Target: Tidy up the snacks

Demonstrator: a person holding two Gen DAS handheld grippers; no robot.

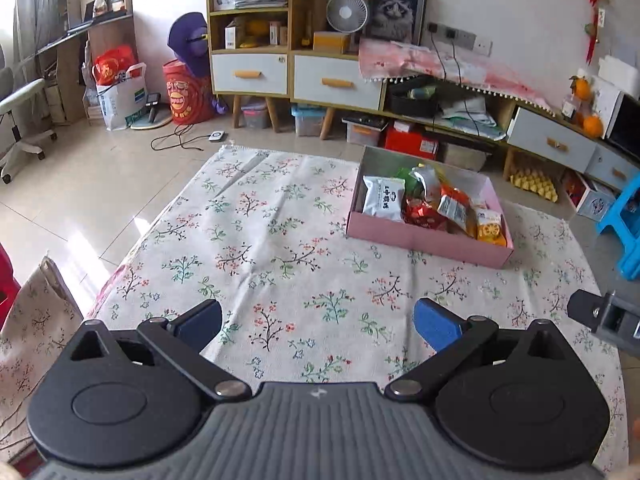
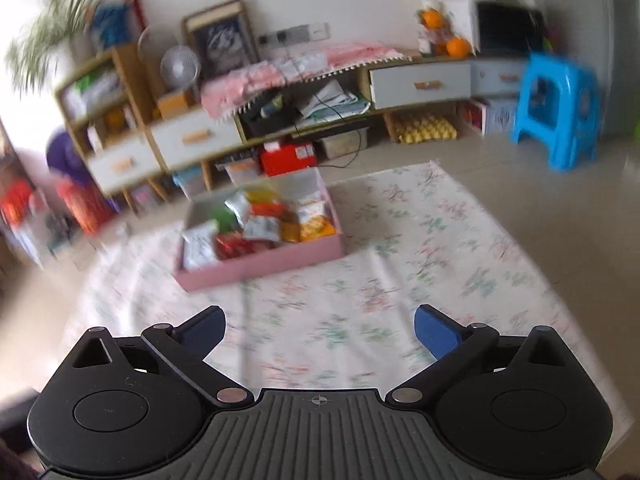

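A pink box (image 1: 424, 240) sits on the floral cloth (image 1: 260, 240) at the far right, filled with several snack packets: a white one (image 1: 383, 198), a red one (image 1: 424, 214), orange ones (image 1: 490, 226). My left gripper (image 1: 318, 326) is open and empty, well short of the box and to its left. In the right wrist view, which is blurred, the same pink box (image 2: 260, 262) with snacks (image 2: 256, 226) lies ahead and left. My right gripper (image 2: 320, 330) is open and empty above the cloth (image 2: 400, 280). Part of the right gripper (image 1: 604, 314) shows at the left wrist view's right edge.
A low cabinet with drawers (image 1: 332, 80) runs along the far wall, with boxes beneath it. A blue plastic stool (image 2: 556, 108) stands right of the cloth. A desk chair (image 1: 20, 120) and bags (image 1: 120, 92) stand at the far left. Tiled floor (image 1: 80, 184) surrounds the cloth.
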